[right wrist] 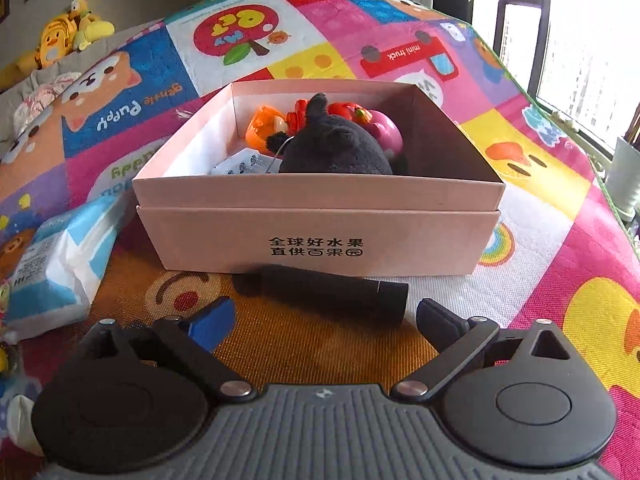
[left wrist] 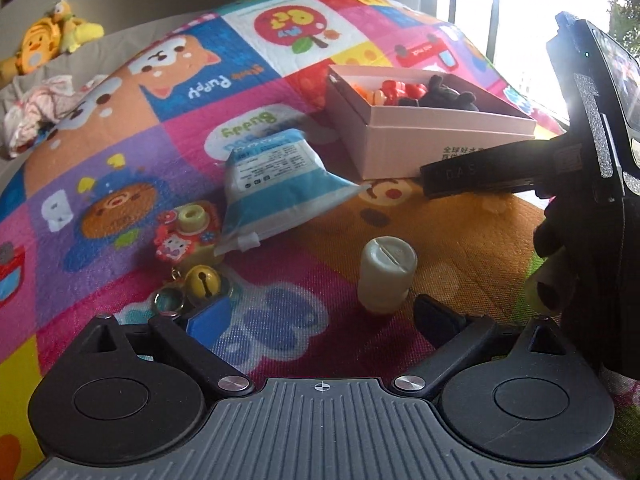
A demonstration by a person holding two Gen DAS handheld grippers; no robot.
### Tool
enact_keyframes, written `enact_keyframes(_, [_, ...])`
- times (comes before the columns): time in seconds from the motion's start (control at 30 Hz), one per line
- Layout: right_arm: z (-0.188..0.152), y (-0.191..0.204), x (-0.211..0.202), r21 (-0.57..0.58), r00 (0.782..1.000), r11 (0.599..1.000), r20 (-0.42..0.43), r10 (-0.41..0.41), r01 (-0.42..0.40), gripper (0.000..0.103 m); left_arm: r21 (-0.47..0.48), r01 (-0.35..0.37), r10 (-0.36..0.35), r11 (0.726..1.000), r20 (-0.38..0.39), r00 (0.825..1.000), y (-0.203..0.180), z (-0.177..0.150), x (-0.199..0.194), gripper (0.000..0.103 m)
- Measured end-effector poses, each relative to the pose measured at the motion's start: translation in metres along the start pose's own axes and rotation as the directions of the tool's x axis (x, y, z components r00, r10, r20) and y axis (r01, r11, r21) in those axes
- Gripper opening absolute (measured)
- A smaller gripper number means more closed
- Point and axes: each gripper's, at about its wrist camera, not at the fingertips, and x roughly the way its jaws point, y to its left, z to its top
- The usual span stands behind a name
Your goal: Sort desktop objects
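A pink cardboard box [right wrist: 320, 236] sits on the colourful play mat and holds a black plush toy [right wrist: 340, 148] and red, orange and pink toys. A black cylinder [right wrist: 324, 292] lies in front of the box. My right gripper [right wrist: 324, 316] is open, its fingers either side of the cylinder's near end. My left gripper [left wrist: 320, 316] is open, just short of a cream upright bottle [left wrist: 386, 276]. A blue-and-white pouch [left wrist: 276, 192], a keychain toy [left wrist: 184, 236] and a yellow bell [left wrist: 202, 280] lie to the left. The box shows in the left wrist view [left wrist: 420, 136].
The play mat [left wrist: 120, 152] covers the whole surface. Yellow plush toys [left wrist: 52, 36] and crumpled cloth [left wrist: 36, 108] lie at the far left. A window [right wrist: 580, 40] is at the right. The right hand device [left wrist: 592, 152] fills the left view's right side.
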Motion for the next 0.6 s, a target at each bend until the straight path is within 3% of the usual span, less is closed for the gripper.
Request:
enact_keyframes(0.1, [0.003,-0.004,-0.001,-0.021,1.000,1.000,0.009,0.003,-0.003,0.075,-0.003,0.011,-0.011,1.000,-0.004,1.000,-0.001,-0.001,0.000,0.100])
enact_keyframes(0.27, [-0.003,-0.015,-0.013,-0.050,0.999,0.998,-0.006,0.048,-0.048,0.075,-0.001,0.028,-0.028,1.000,0.000,1.000,-0.003,-0.002,-0.002,0.100])
enact_keyframes(0.43, [-0.023,-0.034,-0.049,-0.160,0.993,0.980,0.004,0.119,-0.117,0.075,0.042,0.127,-0.130,0.991,0.089,0.987,-0.009,-0.006,-0.019,0.099])
enact_keyframes(0.47, [-0.027,-0.038,-0.057,-0.184,0.992,0.975,0.009,0.126,-0.123,0.075,0.065,0.131,-0.137,0.989,0.102,0.985,-0.014,-0.005,-0.021,0.097])
enact_keyframes(0.53, [-0.034,-0.045,-0.072,-0.226,0.991,0.966,0.020,0.134,-0.126,0.075,0.102,0.122,-0.133,0.987,0.104,0.986,-0.022,-0.004,-0.019,0.080])
enact_keyframes(0.6, [-0.041,-0.052,-0.084,-0.252,0.989,0.959,0.030,0.142,-0.130,0.075,0.113,0.108,-0.118,0.988,0.084,0.989,-0.027,-0.002,-0.012,0.076])
